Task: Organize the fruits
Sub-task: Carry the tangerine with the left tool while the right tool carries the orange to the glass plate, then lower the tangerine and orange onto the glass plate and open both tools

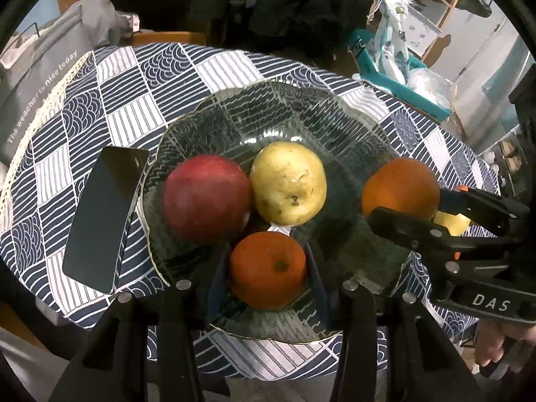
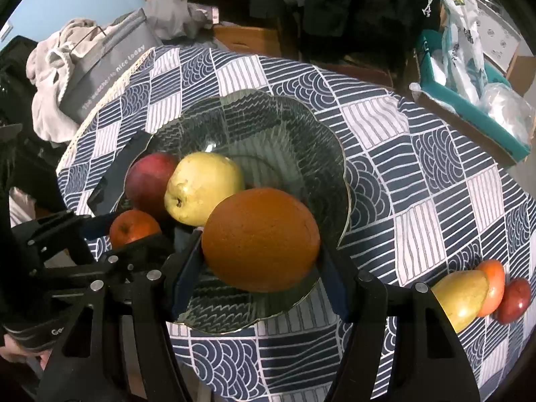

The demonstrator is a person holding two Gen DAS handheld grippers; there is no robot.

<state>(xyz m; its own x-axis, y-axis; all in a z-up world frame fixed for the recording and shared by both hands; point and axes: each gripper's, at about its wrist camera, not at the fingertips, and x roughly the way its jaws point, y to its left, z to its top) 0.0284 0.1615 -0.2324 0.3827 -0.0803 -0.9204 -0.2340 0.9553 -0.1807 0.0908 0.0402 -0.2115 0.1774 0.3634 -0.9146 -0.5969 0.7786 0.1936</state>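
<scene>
A clear glass bowl (image 1: 284, 100) (image 2: 321, 127) stands on the checked tablecloth. In it lie a red apple (image 1: 206, 197) (image 2: 147, 177) and a yellow pear (image 1: 289, 182) (image 2: 201, 186). My left gripper (image 1: 268, 269) is shut on a small orange (image 1: 268, 269) (image 2: 134, 226) over the bowl's near side. My right gripper (image 2: 261, 239) is shut on a large orange (image 2: 261, 239) (image 1: 400, 187) over the bowl's right side. On the cloth at the right lie a yellow pear (image 2: 464, 296), an orange fruit (image 2: 495, 284) and a red apple (image 2: 514, 299).
A black phone (image 1: 100, 217) lies against the bowl's left rim. A grey bag (image 2: 110, 63) with clothes sits at the table's far left. A teal box (image 2: 469, 107) with plastic bags stands beyond the far right edge.
</scene>
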